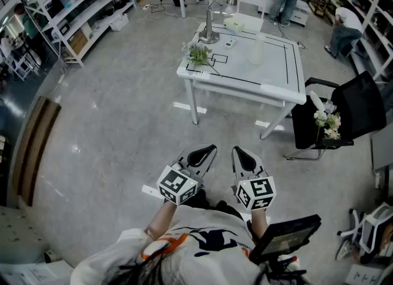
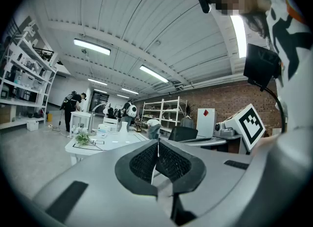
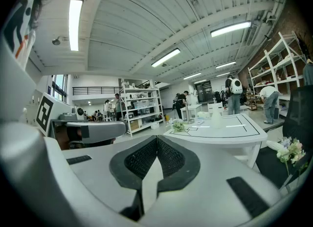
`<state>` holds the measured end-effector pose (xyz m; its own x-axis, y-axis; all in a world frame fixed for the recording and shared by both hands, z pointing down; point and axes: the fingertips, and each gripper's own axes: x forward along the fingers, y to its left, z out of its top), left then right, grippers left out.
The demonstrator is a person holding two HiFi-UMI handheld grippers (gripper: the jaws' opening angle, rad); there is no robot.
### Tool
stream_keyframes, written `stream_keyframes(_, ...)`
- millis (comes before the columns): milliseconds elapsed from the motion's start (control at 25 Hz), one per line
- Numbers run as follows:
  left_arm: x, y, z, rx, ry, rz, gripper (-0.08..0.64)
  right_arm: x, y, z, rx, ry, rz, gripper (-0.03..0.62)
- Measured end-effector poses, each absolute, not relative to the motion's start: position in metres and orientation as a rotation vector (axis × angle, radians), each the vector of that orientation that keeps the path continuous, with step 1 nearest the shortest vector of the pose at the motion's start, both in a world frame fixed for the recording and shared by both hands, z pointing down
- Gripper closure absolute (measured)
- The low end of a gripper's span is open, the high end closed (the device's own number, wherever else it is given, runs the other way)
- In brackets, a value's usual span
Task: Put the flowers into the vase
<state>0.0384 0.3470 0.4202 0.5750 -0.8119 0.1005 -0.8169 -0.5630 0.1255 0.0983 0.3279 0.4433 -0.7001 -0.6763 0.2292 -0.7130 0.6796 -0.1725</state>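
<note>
Leafy flowers (image 1: 198, 53) lie on the glossy white worktop's (image 1: 270, 72) left corner. My left tongs (image 1: 210, 149) and right tongs (image 1: 237, 151), well short of it, are closed on nothing, meshed black pads (image 2: 144, 161) together. A slim pale vase (image 1: 256, 50) stands mid-worktop; more blooms (image 1: 326, 120) rest on a black chair (image 1: 362, 109).

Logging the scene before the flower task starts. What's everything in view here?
table: one, white, ahead on the floor
vase: one, white, upright on the table
table flowers: one bunch, green and white, near the table's left corner
lamp: one, silver, table's far left
chair: one, black, right of the table
chair flowers: one bunch, pale, on the chair
shelves: white, far left
left tool: grey and black, shut, empty
right tool: same, shut, empty
</note>
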Motion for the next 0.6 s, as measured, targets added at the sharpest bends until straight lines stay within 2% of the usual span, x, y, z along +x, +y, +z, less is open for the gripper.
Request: stream_keyframes(600,0.013,0.331,0.431,2.638,-1.356,0.059,0.551,0.077,0.319,0.451,1.134,-2.736,0.377,0.577)
